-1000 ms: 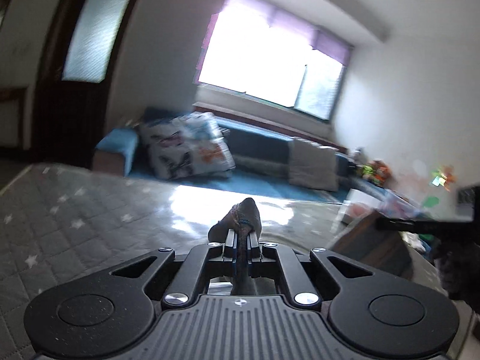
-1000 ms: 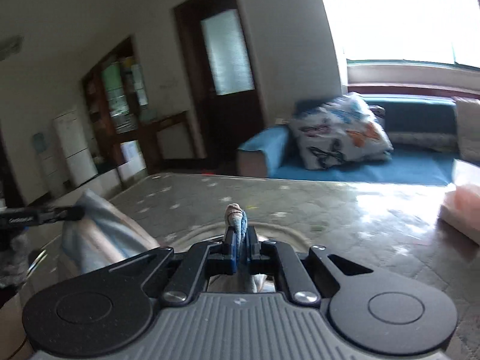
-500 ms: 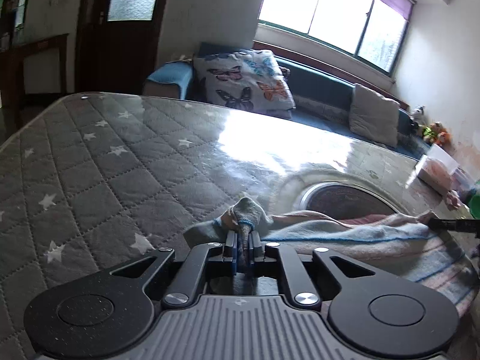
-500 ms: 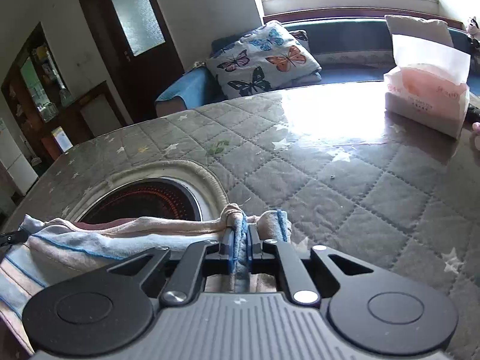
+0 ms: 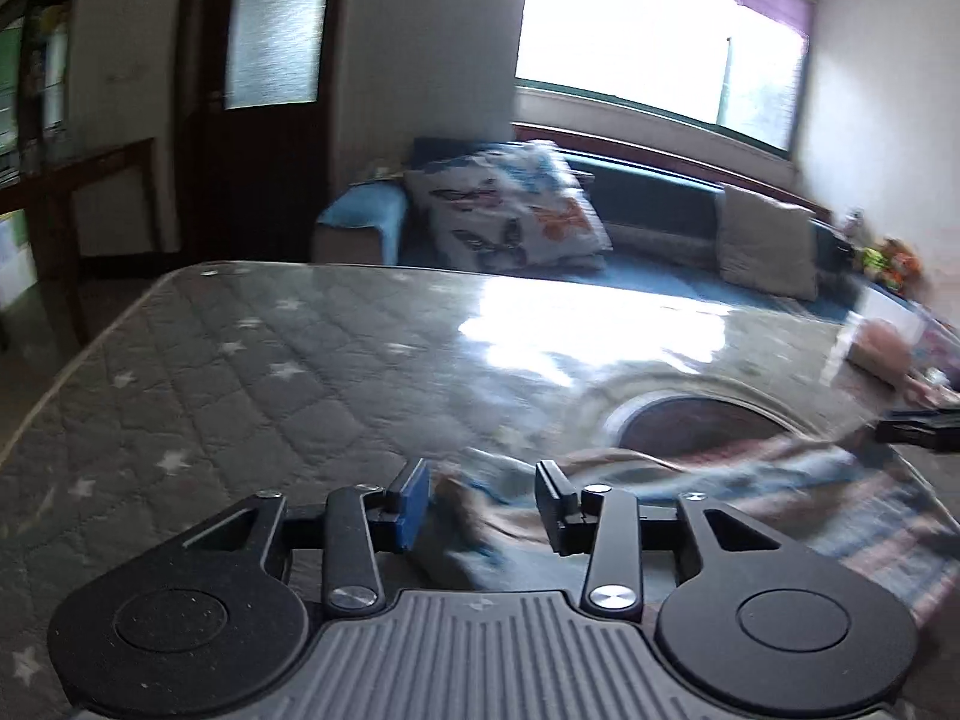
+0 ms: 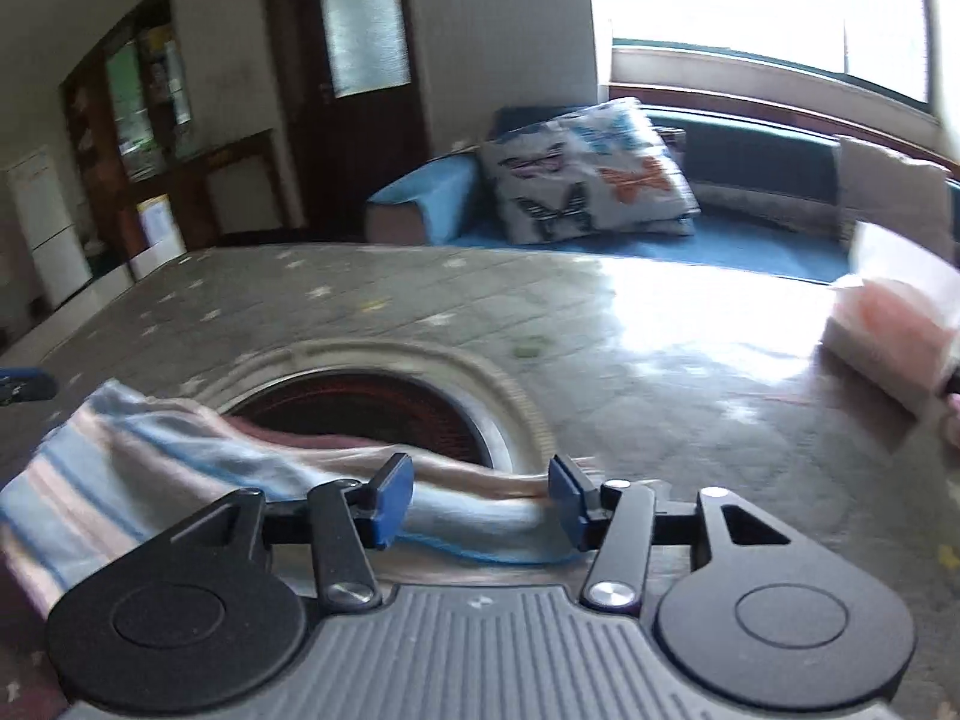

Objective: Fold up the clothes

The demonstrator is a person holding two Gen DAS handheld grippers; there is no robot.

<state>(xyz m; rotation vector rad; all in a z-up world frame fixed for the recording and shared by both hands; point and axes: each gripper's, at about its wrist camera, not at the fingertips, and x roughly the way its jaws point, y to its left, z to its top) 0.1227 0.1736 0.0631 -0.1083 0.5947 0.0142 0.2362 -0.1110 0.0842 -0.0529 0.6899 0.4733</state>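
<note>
A striped cloth in blue, pink and cream point(image 5: 720, 492) lies on the grey quilted table point(image 5: 270, 372), partly over a round dark opening point(image 5: 690, 420). My left gripper point(image 5: 483, 501) is open, its fingers on either side of the cloth's left end. My right gripper point(image 6: 474, 501) is open too, just above the cloth's point(image 6: 156, 450) right end. The right gripper's tip shows at the right edge of the left wrist view point(image 5: 918, 429). The left gripper's tip shows at the left edge of the right wrist view point(image 6: 24, 387).
A pink and white tissue pack point(image 6: 888, 324) stands on the table at the right. Behind the table is a blue sofa point(image 5: 660, 222) with a butterfly pillow point(image 5: 510, 216). A dark door point(image 6: 354, 78) and shelves stand at the back left.
Both grippers were shut on the cloth's ends and brought it down to the table. Now both have opened and let it go, and the cloth lies flat.
</note>
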